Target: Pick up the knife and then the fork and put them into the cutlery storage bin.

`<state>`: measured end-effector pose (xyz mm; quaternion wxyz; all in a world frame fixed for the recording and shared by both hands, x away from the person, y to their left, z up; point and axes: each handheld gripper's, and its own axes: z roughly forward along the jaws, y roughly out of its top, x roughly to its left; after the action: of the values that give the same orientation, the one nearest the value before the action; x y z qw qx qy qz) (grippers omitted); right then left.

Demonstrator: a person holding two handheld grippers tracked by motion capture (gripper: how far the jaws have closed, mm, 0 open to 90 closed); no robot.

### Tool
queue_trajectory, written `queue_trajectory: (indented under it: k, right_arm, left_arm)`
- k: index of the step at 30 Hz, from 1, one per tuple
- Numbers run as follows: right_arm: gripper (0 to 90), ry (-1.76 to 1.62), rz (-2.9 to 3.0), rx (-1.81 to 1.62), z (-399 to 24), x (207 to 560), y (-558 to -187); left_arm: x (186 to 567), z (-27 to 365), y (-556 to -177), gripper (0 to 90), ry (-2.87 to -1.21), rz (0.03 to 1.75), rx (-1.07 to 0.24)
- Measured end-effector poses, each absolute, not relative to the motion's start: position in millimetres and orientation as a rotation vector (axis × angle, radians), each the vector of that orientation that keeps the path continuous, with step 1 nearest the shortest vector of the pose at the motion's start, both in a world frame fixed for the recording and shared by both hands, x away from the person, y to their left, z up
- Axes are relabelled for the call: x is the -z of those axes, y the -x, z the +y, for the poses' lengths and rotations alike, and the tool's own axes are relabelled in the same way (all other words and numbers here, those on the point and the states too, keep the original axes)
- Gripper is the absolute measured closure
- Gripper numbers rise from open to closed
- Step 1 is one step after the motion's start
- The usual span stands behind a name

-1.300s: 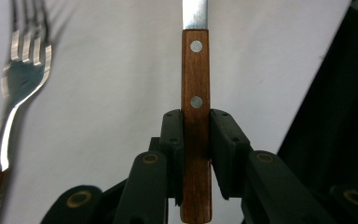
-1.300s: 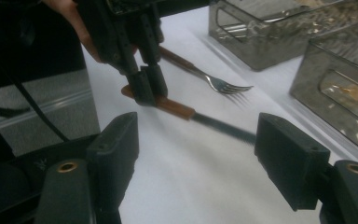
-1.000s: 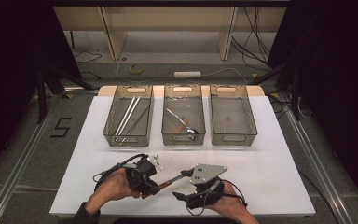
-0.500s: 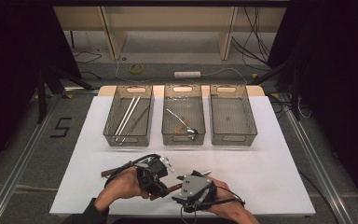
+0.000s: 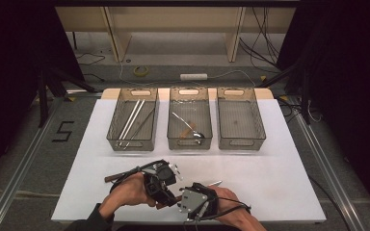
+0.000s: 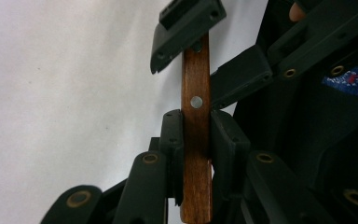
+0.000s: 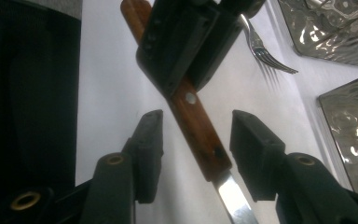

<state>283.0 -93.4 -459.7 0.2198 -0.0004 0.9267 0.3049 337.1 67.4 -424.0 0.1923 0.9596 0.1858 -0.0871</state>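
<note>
Bins (image 5: 134, 144) hold cutlery; left claw (image 5: 171, 195) grips knife (image 6: 196, 140), right claw (image 7: 196, 154) closing, not touching

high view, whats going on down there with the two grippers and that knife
A person is passing a wooden-handled knife between two hand-held grippers near the table's front edge. The left gripper is clamped on the handle. The right gripper has just been closing around the handle near the blade, its pads not yet touching. A fork lies on the table nearby. Three bins sit behind; the left and middle ones already hold utensils.
</note>
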Motion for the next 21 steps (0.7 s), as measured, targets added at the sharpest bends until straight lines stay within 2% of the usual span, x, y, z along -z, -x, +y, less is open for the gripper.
queue_trajectory:
  k: [6,11,21]
  right_arm:
    - [63.7,0.032,2.548,-0.825,-94.2,459.9,-281.9]
    - [66.9,0.065,2.538,-0.806,-94.1,460.0,-280.3]
    - [76.1,0.239,2.483,-0.702,-98.1,454.0,-278.0]
  left_arm:
    - [423.6,66.0,-336.4,75.0,-2.701,0.510,0.262]
    - [422.1,66.1,-336.2,75.0,-2.693,0.510,0.274]
    - [414.2,69.2,-335.2,74.4,-2.631,0.475,0.239]
